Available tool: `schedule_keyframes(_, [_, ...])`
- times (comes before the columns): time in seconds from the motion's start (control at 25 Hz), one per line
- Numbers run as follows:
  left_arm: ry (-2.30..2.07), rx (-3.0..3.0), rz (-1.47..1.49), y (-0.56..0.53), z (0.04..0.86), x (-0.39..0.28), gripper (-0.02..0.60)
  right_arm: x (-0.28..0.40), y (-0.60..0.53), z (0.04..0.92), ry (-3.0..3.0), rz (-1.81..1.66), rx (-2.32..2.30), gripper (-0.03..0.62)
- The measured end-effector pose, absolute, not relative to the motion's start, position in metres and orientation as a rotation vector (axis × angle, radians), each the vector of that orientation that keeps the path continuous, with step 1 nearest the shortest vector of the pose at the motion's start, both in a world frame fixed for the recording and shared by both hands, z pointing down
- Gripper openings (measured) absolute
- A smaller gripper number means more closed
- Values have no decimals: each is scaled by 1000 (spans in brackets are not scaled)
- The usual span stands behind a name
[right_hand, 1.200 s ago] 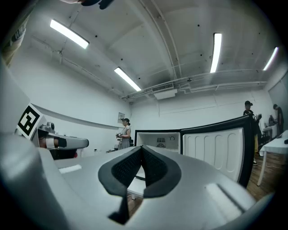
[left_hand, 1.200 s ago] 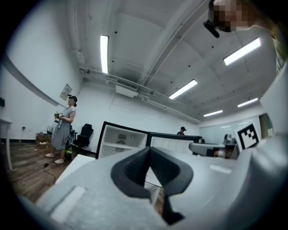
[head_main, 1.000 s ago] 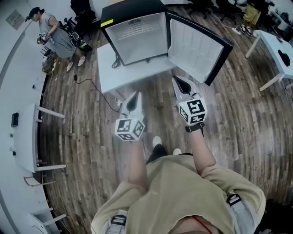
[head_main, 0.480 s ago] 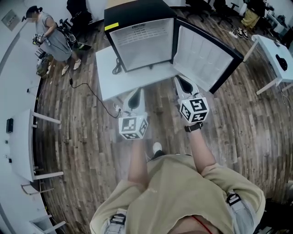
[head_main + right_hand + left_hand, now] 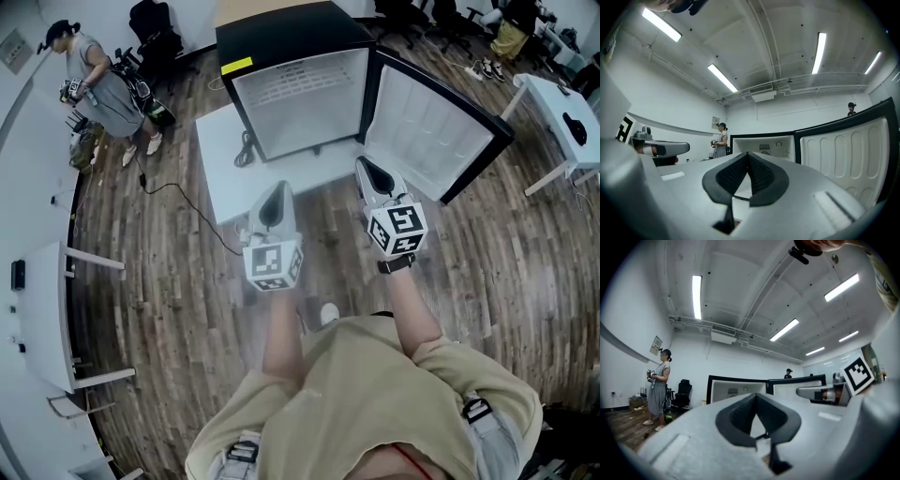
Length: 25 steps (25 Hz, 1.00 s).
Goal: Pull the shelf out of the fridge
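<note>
- the black fridge stands at the far side of the scene on a low white table, with its door swung wide open to the right.
- inside, the cavity is pale and bright. faint lines across its upper part are probably the wire shelf, seated in the fridge, though the head view is too small to be sure.
- the left gripper is clenched with nothing between its pads. its own view shows the 2 dark pads meeting in a v, with only the fridge front far beyond them.
- the right gripper is likewise clenched and empty, and its view looks at the open cavity and the ribbed inner face of the door.
- both grippers are held side by side on the near side of the fridge and apart from it. the left tip is over the near edge of the white table, and the right tip is just near the table's right corner, below the door.
- a dark cable trails from the table across the wooden floor to the left.
- a person in grey stands far left, and a white desk sits at the far right.
</note>
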<state>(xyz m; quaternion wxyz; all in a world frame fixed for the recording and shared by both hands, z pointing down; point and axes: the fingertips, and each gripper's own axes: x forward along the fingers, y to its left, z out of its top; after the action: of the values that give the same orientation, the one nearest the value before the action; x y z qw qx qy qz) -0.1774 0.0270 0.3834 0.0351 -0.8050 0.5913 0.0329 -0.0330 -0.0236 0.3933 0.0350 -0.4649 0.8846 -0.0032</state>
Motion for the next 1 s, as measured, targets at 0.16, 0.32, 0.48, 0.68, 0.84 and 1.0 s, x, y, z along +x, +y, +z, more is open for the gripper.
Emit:
schedule_keyframes(0.16, [1806, -2500, 84, 16, 389, -188, 2, -45, -24, 401, 2724, -3, -1439, 7])
schedule_keyframes(0.32, [1819, -2534, 83, -1, 400, -192, 2, -52, -29, 413, 2756, -13, -1429, 7])
schedule_keyframes(0.48, [1808, -2568, 80, -20, 407, -177, 2, -43, -46, 412, 2746, -19, -1425, 8])
schedule_keyframes(0.68, [1801, -2524, 33, -55, 398, -157, 2, -33, -87, 405, 2724, -25, -1387, 7])
schedule_keyframes(0.84, [1818, -2466, 41, -85, 383, -146, 2, -25, -124, 392, 2727, 2, -1327, 8])
schedule_keyframes(1.0, [1861, -2436, 66, -114, 376, -140, 2, -18, -160, 375, 2723, 24, -1272, 7])
